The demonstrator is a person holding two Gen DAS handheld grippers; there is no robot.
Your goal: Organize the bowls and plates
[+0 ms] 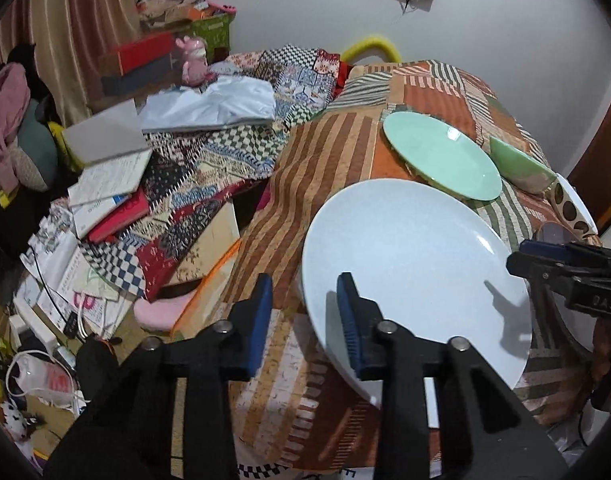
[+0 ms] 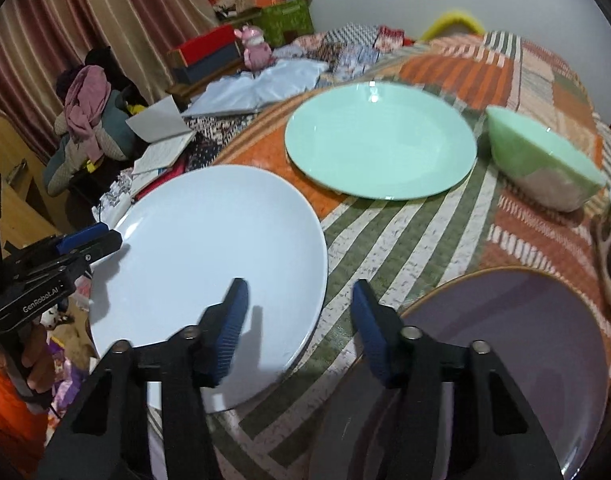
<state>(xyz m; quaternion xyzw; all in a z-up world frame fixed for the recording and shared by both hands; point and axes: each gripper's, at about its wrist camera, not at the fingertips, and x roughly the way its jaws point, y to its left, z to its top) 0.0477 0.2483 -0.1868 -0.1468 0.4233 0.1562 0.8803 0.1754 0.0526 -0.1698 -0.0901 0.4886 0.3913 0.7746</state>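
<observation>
both grippers hovering over the white plate (image 2: 209, 272) with jaws spread wide.

the left gripper (image 1: 305, 312) is straddling the plate's left rim, gripping nothing; the right gripper (image 2: 299, 320) is hanging open over its right edge. the plate is lying on the patchwork cloth (image 2: 405, 232), near the mint plate (image 2: 379, 148), green bowl (image 2: 541, 164) and purple plate (image 2: 517, 356).

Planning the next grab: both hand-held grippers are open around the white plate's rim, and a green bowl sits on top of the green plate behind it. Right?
Not quite. The green bowl stands on the cloth beside the green plate, not on it; the right wrist view shows this. The rest holds: the left hand-held gripper and right hand-held gripper are open at the white plate.
</observation>
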